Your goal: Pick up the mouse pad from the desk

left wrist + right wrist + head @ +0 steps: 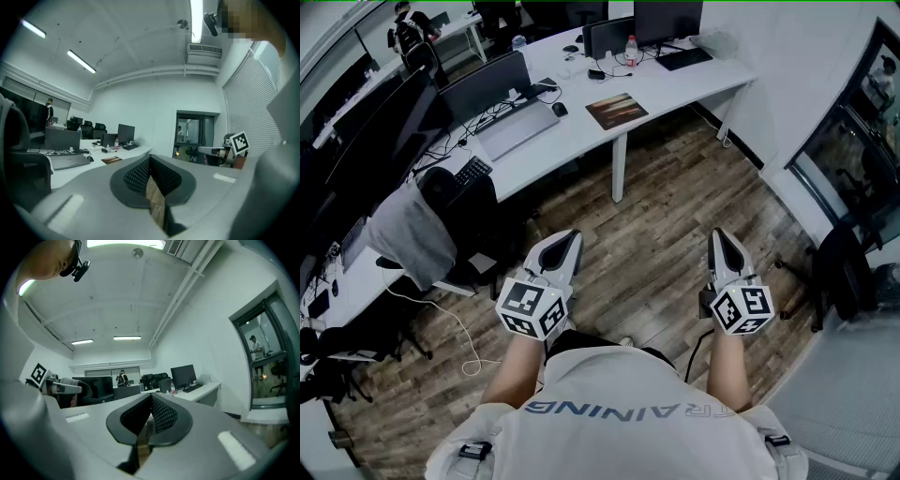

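1 long white desk [675, 84] runs across the far side of the room, well apart from the person, with bare wood floor [656, 225] between. On it, a closed grey laptop [517, 129] lies near the front edge.

The mouse pad [616, 110], a brown printed rectangle, lies flat to the right of the laptop. It sits close to the desk's front edge, about over the white leg [619, 169]. A dark mouse [560, 109] sits between laptop and pad, touching neither.

The 2 grippers are held level at waist height, pointing toward the desk. The left gripper [572, 236] has its jaws closed tip to tip with nothing between them. The right gripper [719, 234] is likewise fully closed and empty. Neither is anywhere near the pad.

By my reading, the step in hand is the approach: no reach has begun and the pad is untouched.

The next move likely calls for walking up to the desk's front edge and parting 1 gripper's jaws. Because the pad is thin and flat, I expect a jaw must slip under the edge nearest the desk front, or the pad be slid to overhang, before pinching and lifting.
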Action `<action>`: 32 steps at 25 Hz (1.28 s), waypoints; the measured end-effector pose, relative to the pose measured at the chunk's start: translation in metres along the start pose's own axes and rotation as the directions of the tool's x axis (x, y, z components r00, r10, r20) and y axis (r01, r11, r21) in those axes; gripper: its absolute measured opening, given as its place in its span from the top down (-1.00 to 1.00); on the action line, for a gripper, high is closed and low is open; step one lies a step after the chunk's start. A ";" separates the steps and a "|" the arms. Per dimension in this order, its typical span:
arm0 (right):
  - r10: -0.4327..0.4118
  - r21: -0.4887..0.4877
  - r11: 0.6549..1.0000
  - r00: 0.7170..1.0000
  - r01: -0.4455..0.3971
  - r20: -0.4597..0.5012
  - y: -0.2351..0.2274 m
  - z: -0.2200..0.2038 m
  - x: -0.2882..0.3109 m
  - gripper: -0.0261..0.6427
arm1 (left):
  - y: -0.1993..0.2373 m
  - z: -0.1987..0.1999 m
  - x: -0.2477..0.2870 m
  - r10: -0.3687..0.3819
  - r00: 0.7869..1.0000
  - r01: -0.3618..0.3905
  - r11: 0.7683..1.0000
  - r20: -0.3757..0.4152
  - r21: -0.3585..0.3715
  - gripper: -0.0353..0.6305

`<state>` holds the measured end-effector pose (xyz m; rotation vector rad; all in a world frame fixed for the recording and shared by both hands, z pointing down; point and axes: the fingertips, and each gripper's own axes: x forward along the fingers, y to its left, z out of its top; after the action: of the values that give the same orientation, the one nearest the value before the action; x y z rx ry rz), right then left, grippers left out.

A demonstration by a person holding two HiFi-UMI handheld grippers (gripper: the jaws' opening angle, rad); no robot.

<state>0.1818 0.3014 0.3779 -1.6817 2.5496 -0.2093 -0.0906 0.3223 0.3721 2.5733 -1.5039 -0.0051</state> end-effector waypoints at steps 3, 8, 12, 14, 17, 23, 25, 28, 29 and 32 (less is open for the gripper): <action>-0.001 0.007 1.000 1.000 0.001 -0.002 -0.005 -0.001 -0.002 0.89 | -0.005 -0.002 0.001 0.002 1.000 -0.002 1.000 -0.003 -0.003 0.89; 0.009 0.009 1.000 1.000 -0.009 -0.013 -0.004 -0.005 -0.004 0.89 | -0.006 -0.004 -0.002 0.016 1.000 -0.016 1.000 -0.008 -0.013 0.89; 0.019 0.005 1.000 1.000 -0.019 -0.017 -0.001 -0.006 -0.005 0.89 | -0.007 -0.006 -0.005 0.018 1.000 -0.018 1.000 -0.011 -0.015 0.89; 0.020 0.006 1.000 1.000 -0.020 -0.018 -0.002 -0.006 -0.005 0.89 | -0.009 -0.006 -0.004 0.018 1.000 -0.018 1.000 -0.011 -0.014 0.89; 0.031 0.017 0.999 0.999 -0.031 -0.018 -0.004 -0.007 -0.006 0.89 | -0.013 -0.007 -0.004 0.018 1.000 -0.018 1.000 -0.015 -0.014 0.89; 0.062 0.071 0.995 0.998 -0.064 0.024 -0.002 -0.008 -0.007 0.89 | -0.018 -0.002 -0.008 0.014 1.000 -0.014 1.000 -0.016 -0.004 0.89; 0.061 0.078 0.995 0.998 -0.062 0.010 -0.002 -0.014 -0.004 0.89 | -0.016 -0.003 -0.006 0.013 1.000 -0.013 1.000 -0.026 -0.008 0.89; 0.051 0.084 0.995 0.999 -0.050 -0.013 -0.005 -0.020 0.000 0.89 | -0.016 -0.005 0.001 -0.003 0.999 0.002 1.000 -0.051 -0.008 0.89; 0.046 0.086 0.995 0.999 -0.044 -0.017 -0.006 -0.020 0.002 0.89 | -0.015 -0.005 0.004 -0.011 0.998 0.011 1.000 -0.058 -0.006 0.89; 0.027 0.074 0.997 0.999 -0.025 -0.023 -0.013 -0.019 0.013 0.89 | -0.009 -0.007 0.022 -0.038 0.997 0.037 0.999 -0.065 -0.008 0.89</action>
<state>0.1859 0.2861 0.3990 -1.6289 2.5458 -0.3187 -0.0717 0.3081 0.3791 2.5703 -1.4303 0.0690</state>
